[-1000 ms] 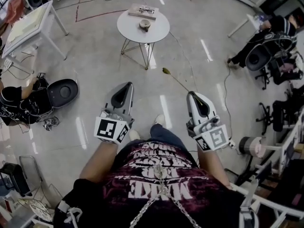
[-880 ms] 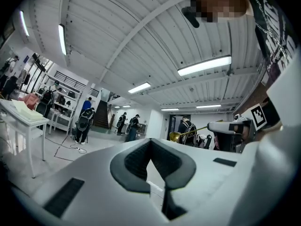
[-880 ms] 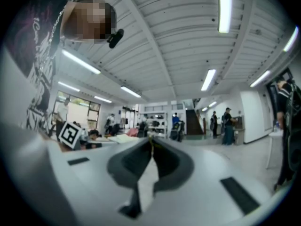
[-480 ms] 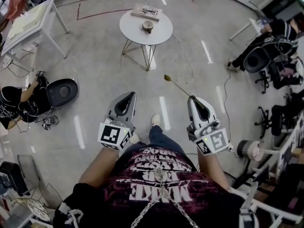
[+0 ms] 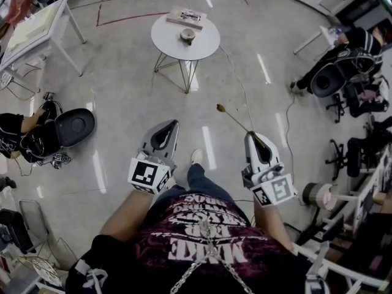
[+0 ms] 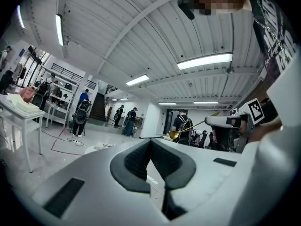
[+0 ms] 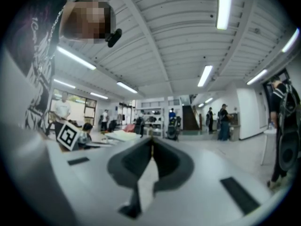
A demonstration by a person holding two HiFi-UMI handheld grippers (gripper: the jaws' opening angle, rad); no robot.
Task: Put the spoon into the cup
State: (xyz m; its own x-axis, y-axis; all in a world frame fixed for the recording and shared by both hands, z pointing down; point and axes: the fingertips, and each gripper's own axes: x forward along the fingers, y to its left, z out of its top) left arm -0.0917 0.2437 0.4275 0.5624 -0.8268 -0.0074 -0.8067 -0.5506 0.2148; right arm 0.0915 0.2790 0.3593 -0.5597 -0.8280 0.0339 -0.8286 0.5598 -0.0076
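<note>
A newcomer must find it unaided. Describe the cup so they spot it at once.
Far ahead on the shiny floor stands a round white table on thin legs. On it lie a flat rectangular board at the far edge and, near the middle, the cup: the only small, round thing there.

The head camera looks steeply down from above the person, and the round table is far ahead of it. Each gripper camera sits right behind its own jaws and looks level toward that table's side of the room. The head and left gripper views share the spoon.
</note>
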